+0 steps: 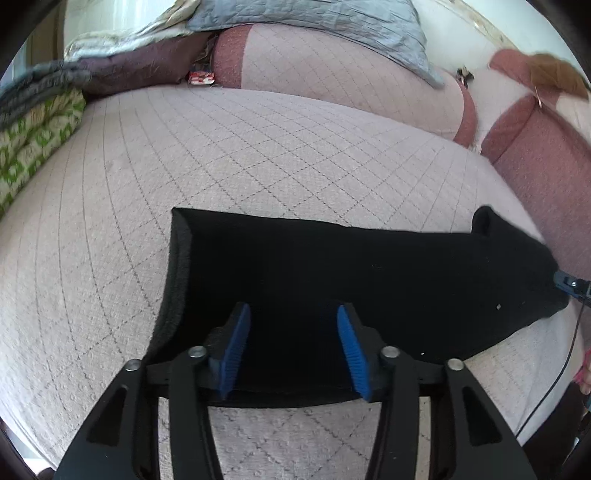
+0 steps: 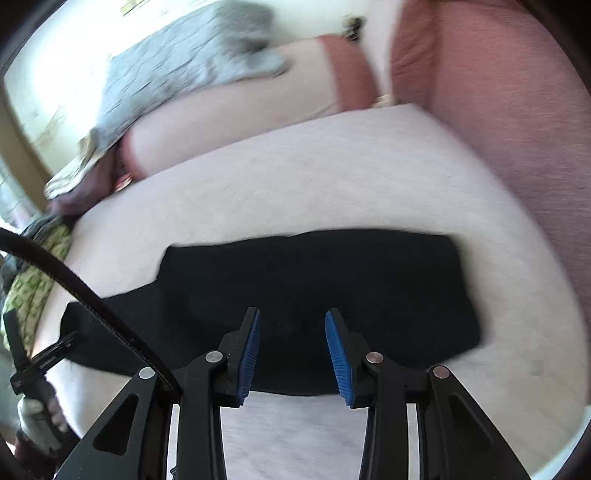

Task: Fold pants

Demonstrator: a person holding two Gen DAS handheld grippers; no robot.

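Black pants (image 1: 332,273) lie flat, folded lengthwise, on a pale quilted sofa seat (image 1: 221,155). In the left wrist view my left gripper (image 1: 293,314) is open and empty, its blue pads (image 1: 236,347) over the near edge of the pants' left end. The right gripper's tip shows at the far right (image 1: 570,286). In the right wrist view, which is blurred, the pants (image 2: 332,273) lie across the seat (image 2: 295,177). My right gripper (image 2: 292,317) is open and empty over their near edge. The left gripper shows at the lower left (image 2: 40,362).
Pink back cushions (image 1: 351,66) and a grey-blue pillow (image 1: 314,18) stand behind the seat. A green patterned blanket (image 1: 33,133) and dark folded cloth (image 1: 122,70) lie at the left. A red-pink armrest (image 2: 517,110) bounds the right. A black cable (image 2: 92,295) crosses the right wrist view.
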